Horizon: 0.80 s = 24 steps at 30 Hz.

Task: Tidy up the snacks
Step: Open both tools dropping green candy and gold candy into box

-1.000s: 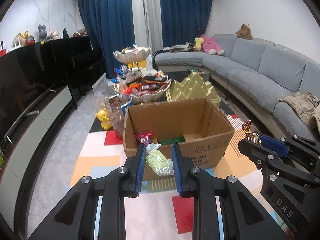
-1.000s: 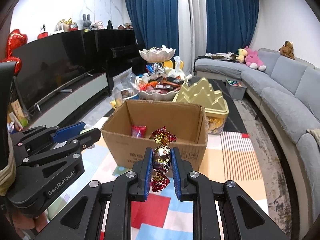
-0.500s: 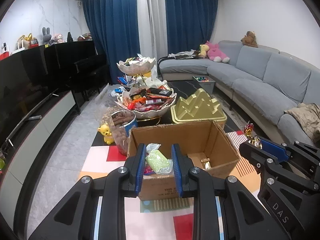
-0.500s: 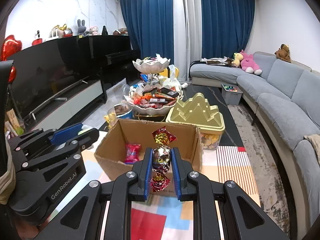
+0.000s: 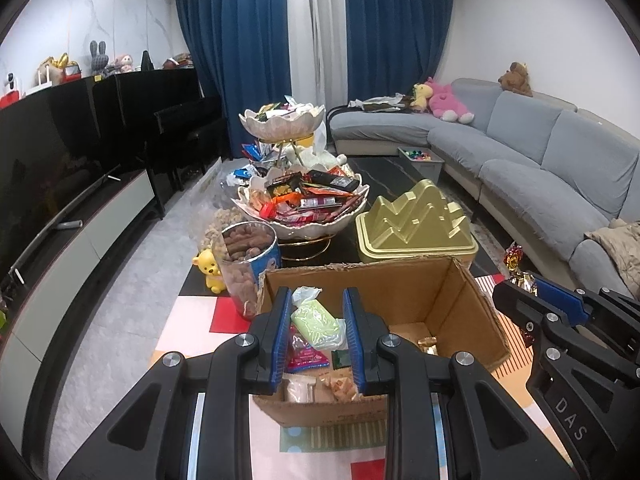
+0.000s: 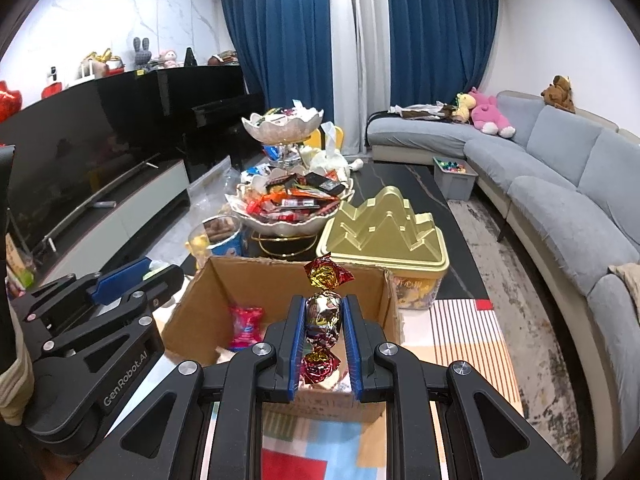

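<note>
My left gripper [image 5: 316, 320] is shut on a pale green wrapped snack [image 5: 316, 322] and holds it over the near left part of an open cardboard box [image 5: 472, 300]. My right gripper [image 6: 323, 320] is shut on a foil-wrapped candy [image 6: 323, 312] with red and gold twisted ends, above the box's [image 6: 280, 276] near edge. The box holds a red-pink packet [image 6: 245, 326] and several small sweets [image 5: 336, 386]. The right gripper also shows at the right in the left wrist view [image 5: 520, 284].
Beyond the box stand a two-tier shell-shaped bowl stand [image 5: 304, 200] full of snacks, a gold mountain-shaped tin [image 5: 416, 220], a clear tub of brown snacks [image 5: 248, 256] and a yellow bear figure [image 5: 210, 272]. A TV cabinet [image 5: 80, 240] runs along the left, a grey sofa [image 5: 540, 168] along the right.
Both grippers have risen and moved forward over the box, so I look down into it. The snack bowls and gold tin appear closer. Both grips are unchanged.
</note>
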Available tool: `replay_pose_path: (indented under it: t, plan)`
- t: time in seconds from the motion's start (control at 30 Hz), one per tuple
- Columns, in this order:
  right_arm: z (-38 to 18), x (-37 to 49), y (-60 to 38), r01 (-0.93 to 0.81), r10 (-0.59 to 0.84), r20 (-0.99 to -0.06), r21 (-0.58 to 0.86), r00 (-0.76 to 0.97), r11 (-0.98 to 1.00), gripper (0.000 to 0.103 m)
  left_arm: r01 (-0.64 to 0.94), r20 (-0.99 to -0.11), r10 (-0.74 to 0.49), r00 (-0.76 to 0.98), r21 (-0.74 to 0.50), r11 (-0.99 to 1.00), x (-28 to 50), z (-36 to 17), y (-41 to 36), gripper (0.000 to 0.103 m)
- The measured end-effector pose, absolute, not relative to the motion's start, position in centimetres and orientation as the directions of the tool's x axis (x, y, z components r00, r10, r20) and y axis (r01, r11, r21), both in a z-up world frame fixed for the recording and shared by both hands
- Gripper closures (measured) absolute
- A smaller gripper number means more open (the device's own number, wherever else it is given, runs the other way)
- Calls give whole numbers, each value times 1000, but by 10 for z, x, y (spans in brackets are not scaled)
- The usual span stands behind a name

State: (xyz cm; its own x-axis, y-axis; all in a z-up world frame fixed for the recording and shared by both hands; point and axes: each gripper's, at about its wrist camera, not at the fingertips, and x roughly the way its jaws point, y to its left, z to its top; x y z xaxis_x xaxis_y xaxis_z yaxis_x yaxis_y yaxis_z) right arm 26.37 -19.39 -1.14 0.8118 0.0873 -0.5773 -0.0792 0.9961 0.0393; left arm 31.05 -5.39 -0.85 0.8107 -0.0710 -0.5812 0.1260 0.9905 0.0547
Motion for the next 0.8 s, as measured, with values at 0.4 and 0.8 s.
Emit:
replay_pose_path:
  t: [0.4, 0.8]
  plan:
    - [-35, 300, -197, -58, 76, -625, 49, 777, 997, 83, 117, -625, -63, 778, 45, 992, 342, -34, -55, 76]
    - [-43, 312, -192, -79, 84, -645, 36, 760, 996, 69, 82, -645, -31, 763, 50, 995, 349, -41, -50, 46]
